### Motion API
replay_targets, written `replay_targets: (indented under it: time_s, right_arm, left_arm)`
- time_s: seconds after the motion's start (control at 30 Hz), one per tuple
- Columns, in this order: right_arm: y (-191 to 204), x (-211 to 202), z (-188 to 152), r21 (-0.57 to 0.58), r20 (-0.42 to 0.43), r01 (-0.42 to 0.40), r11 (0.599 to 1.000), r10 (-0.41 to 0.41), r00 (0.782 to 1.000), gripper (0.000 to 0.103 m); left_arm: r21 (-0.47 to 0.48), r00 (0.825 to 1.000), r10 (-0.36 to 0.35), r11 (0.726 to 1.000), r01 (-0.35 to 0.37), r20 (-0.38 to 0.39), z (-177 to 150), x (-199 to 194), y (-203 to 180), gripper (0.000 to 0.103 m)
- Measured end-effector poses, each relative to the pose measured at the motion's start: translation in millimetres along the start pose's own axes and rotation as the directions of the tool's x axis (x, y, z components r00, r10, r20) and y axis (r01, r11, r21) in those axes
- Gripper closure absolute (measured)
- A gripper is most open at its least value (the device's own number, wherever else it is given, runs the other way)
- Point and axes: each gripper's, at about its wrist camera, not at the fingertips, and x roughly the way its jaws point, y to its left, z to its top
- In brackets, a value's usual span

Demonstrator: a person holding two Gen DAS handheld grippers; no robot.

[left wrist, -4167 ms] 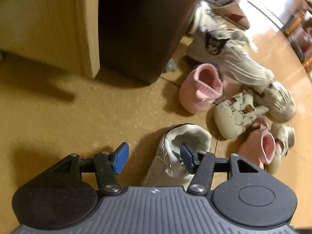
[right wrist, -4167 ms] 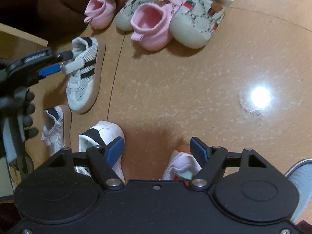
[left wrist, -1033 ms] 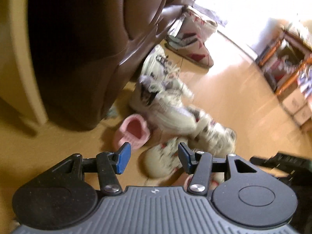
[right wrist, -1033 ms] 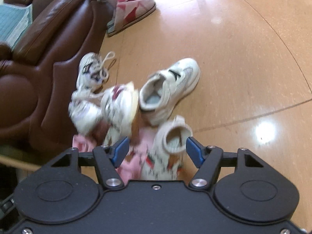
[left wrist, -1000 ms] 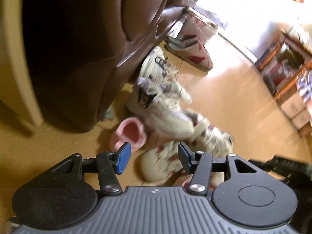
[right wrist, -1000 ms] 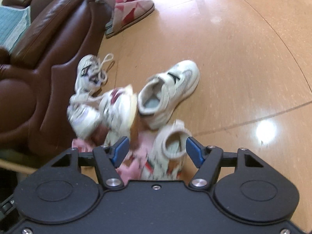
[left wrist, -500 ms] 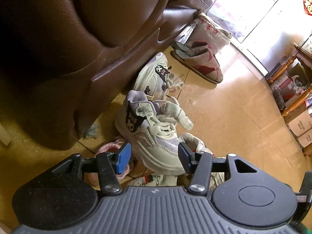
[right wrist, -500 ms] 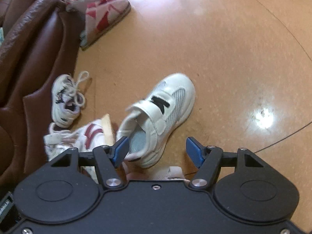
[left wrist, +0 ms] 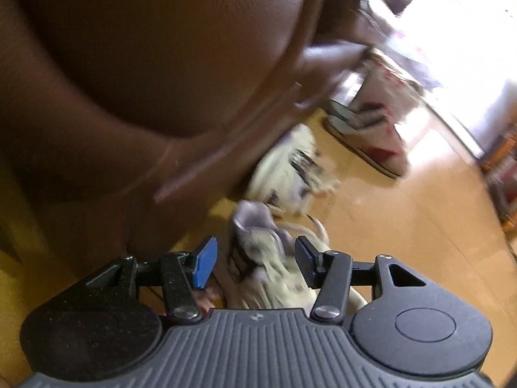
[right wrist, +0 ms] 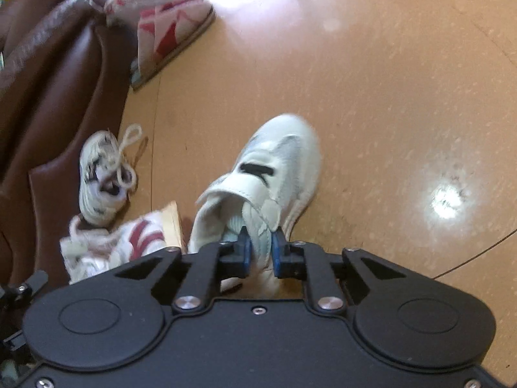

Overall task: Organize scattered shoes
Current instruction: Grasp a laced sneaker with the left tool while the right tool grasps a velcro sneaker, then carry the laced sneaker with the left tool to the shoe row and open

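The right claw [right wrist: 261, 252] is pinched nearly closed on the side of the collar of a white strap sneaker [right wrist: 268, 174], one pad inside the shoe and one outside. That's a sensible spot: the heel rim is thin enough for the pads and lets the toe hang or drag forward. Whether the shoe is lifted off the floor [right wrist: 387, 80] yet is hard to tell.

The left claw [left wrist: 255, 260] is spread wide with nothing in it, hovering over a laced cream sneaker [left wrist: 268, 255] that sits roughly between the pads, so it looks lined up for a grab. That view is blurry, so don't trust the details.

The rest of the shoes are bunched against the brown leather sofa [right wrist: 58, 90]: another laced sneaker [right wrist: 103, 177], a red-striped one [right wrist: 129, 239] tipped on its side, and a red-patterned slipper [right wrist: 171, 29] farther along the sofa base.

Room-wise, everything to the right of the white sneaker is open floor, so that's the easy way out. The sofa edge crowds the left claw; not much swing space there.
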Motion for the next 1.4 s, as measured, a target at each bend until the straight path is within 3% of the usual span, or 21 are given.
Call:
replay_targets:
  time_s: [0.2, 0.27, 0.4, 0.5, 0.53, 0.57, 0.6, 0.8, 1.0, 1.1, 1.2, 1.4]
  right_arm:
    - [-28.1, -23.7, 17.9, 0.075, 0.084, -0.008, 0.997, 0.002, 0.996, 0.091]
    - [-37.7, -29.2, 25.2, 0.082, 0.101, -0.003, 0.997, -0.006, 0.995, 0.091]
    - [-49.3, -30.6, 29.1, 0.121, 0.110, -0.008, 0.993, -0.005, 0.994, 0.091]
    - [-53.2, -26.8, 28.6, 0.131, 0.098, -0.006, 0.991, -0.007, 0.995, 0.091]
    - [-54.9, -26.8, 27.6, 0.132, 0.093, -0.001, 0.991, -0.012, 0.996, 0.091]
    - [-56.6, -26.9, 26.5, 0.134, 0.087, 0.004, 0.991, -0.016, 0.996, 0.091]
    - [-58.3, -26.9, 25.4, 0.136, 0.082, 0.009, 0.991, -0.020, 0.996, 0.091]
    - [-69.0, -35.7, 20.1, 0.138, 0.071, 0.006, 0.990, -0.016, 0.997, 0.091]
    - [-74.6, -50.6, 19.6, 0.147, 0.079, 0.003, 0.989, -0.014, 0.997, 0.091]
    - [-78.2, -61.5, 15.5, 0.163, 0.075, 0.002, 0.987, -0.015, 0.997, 0.091]
    - [-78.4, -73.1, 7.6, 0.163, 0.064, 0.004, 0.987, -0.015, 0.998, 0.091]
    - [-83.2, -104.2, -19.9, 0.192, 0.051, 0.001, 0.981, -0.011, 0.999, 0.091]
  left_arm:
    - [0.063, 0.994, 0.079, 0.995, -0.074, -0.071, 8.7, 24.2, -19.4, 0.050]
    - [0.085, 0.990, 0.106, 0.992, -0.098, -0.094, 11.5, 32.3, -25.8, 0.043]
    - [0.126, 0.981, 0.149, 0.983, -0.133, -0.126, 11.8, 42.3, -32.6, 0.043]
    - [0.097, 0.974, 0.168, 0.983, -0.155, -0.152, 8.2, 44.9, -21.5, 0.043]
    - [0.104, 0.977, 0.152, 0.985, -0.137, -0.152, 6.9, 44.6, -20.5, 0.043]
    - [0.117, 0.981, 0.120, 0.988, -0.103, -0.152, 4.5, 43.5, -19.3, 0.050]
    - [0.134, 0.984, 0.089, 0.989, -0.068, -0.155, 2.4, 41.6, -19.1, 0.065]
    - [0.180, 0.976, -0.123, 0.971, 0.156, -0.178, -2.7, 16.7, -16.3, 0.070]
    - [0.293, 0.965, -0.213, 0.923, 0.250, -0.153, 0.5, -41.6, -17.1, 0.070]
    - [0.377, 0.956, -0.248, 0.880, 0.290, -0.156, 3.6, -74.9, -9.5, 0.070]
    - [0.473, 0.953, -0.251, 0.828, 0.302, -0.169, 2.4, -99.3, 9.3, 0.070]
    - [0.577, 0.952, -0.232, 0.757, 0.307, -0.201, -18.2, -113.8, 59.6, 0.070]
